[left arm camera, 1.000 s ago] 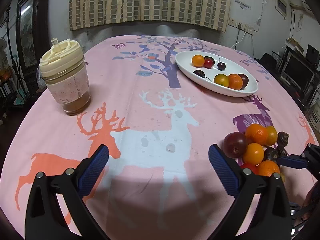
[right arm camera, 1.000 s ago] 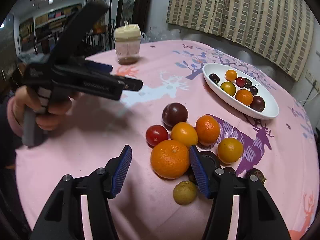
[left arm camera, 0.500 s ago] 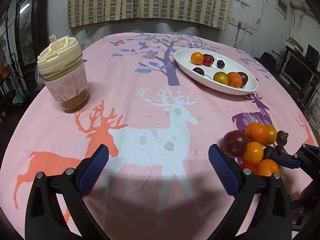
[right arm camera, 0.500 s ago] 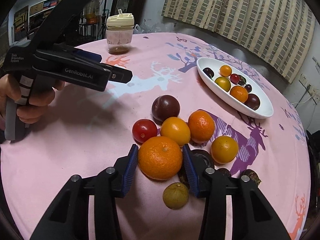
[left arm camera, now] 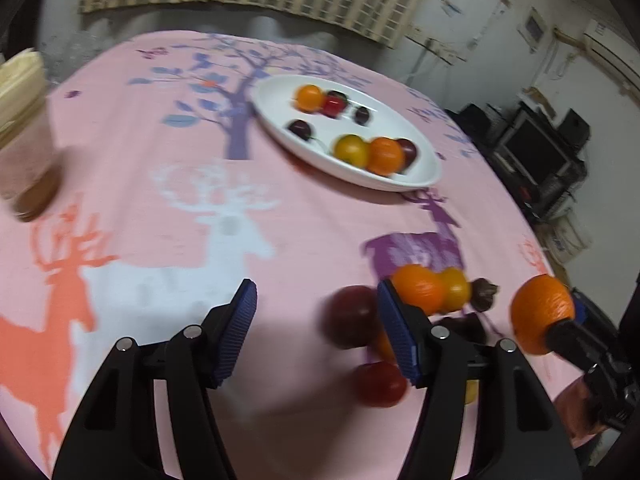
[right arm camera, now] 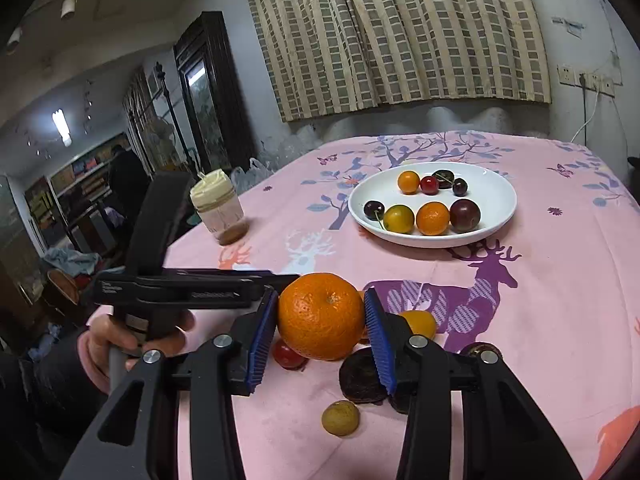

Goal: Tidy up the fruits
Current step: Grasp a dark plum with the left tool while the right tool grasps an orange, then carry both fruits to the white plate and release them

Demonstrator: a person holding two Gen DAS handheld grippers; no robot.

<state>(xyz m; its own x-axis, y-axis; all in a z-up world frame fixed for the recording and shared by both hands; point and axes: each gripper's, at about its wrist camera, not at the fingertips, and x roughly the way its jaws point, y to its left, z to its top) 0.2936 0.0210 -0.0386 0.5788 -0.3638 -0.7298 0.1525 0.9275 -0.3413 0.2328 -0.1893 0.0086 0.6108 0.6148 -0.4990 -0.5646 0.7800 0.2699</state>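
My right gripper (right arm camera: 320, 320) is shut on a large orange (right arm camera: 320, 316) and holds it above the pink tablecloth; the orange also shows in the left wrist view (left arm camera: 542, 314). My left gripper (left arm camera: 316, 334) is open and empty, low over the cloth, beside a dark plum (left arm camera: 352, 316) and a red tomato (left arm camera: 380, 384). More loose fruit lies there: an orange (left arm camera: 418, 288) and a yellow fruit (left arm camera: 456, 288). A white oval plate (right arm camera: 496, 196) holds several fruits; it also shows in the left wrist view (left arm camera: 280, 100).
A lidded cup (right arm camera: 218, 208) stands at the left of the table. A small green-yellow fruit (right arm camera: 340, 418) and dark dried fruits (right arm camera: 360, 376) lie under my right gripper. The left gripper's body (right arm camera: 168, 284) is close on the left.
My right gripper closed on the large orange and lifted it off the cloth. My left gripper swung right toward the loose fruit, still open.
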